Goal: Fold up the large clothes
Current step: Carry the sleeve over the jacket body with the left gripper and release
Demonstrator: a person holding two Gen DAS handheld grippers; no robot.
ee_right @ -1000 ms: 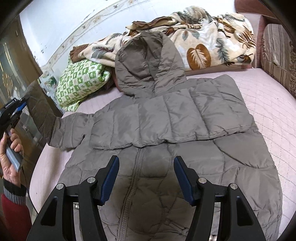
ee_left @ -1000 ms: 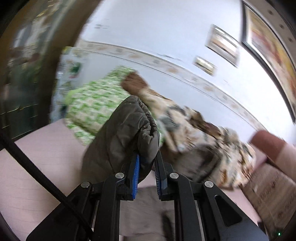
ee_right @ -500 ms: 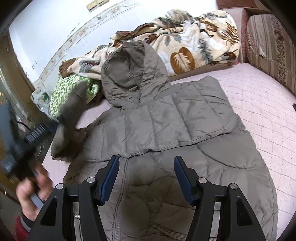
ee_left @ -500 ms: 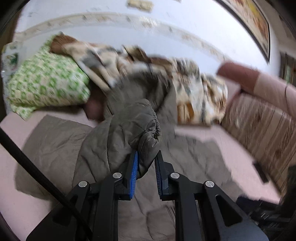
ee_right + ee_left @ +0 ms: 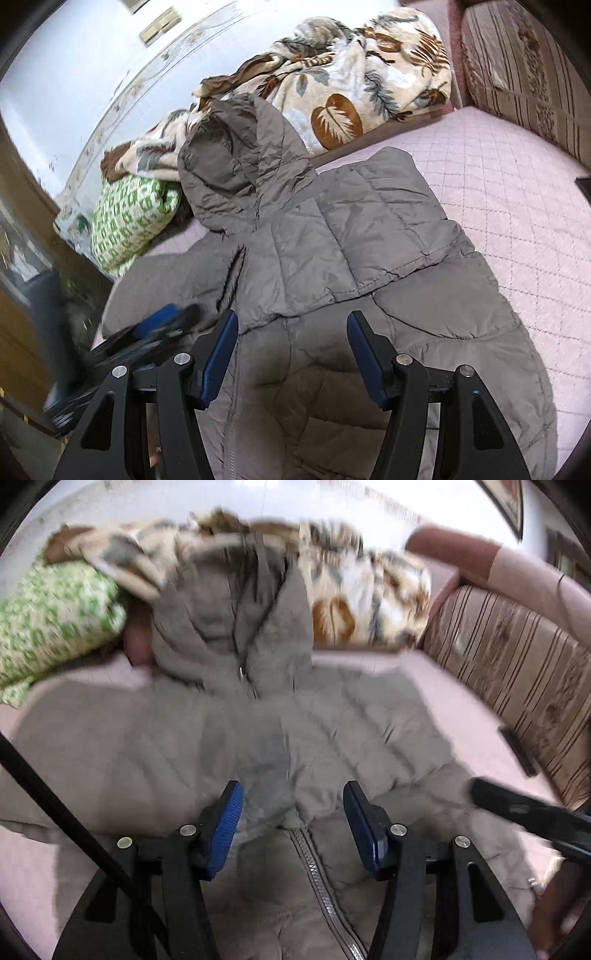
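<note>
- Jacket [image 5: 325, 258], grey and quilted, lies front-up across the pink quilted bed [image 5: 517, 206], hood [image 5: 236, 155] toward the head edge, both sleeves folded in over the chest.
- Right wrist view is sharp: it shows the folded sleeves meeting near the chest middle, the leaf-print blanket [image 5: 351, 85] and green patterned pillow [image 5: 129, 218] along the head edge, and the left gripper [image 5: 162, 325] as a blur over the jacket's left side.
- Left wrist view is smeared by motion; it alone shows the zipper [image 5: 317, 871] running down the front, and the right gripper's dark body at its right edge.
- Left gripper [image 5: 293, 823] stands wide, nothing between its blue pads, above the sleeve cuff.
- Right gripper [image 5: 291, 347] is also spread wide and empty, above the jacket's lower front.
- Hem is cut off by both views; the bed's near edge is hidden.
- Striped cushion [image 5: 524, 74] lines the bed's right edge; bare quilt lies between it and the jacket. On the left, the jacket reaches nearly to the bed edge.
</note>
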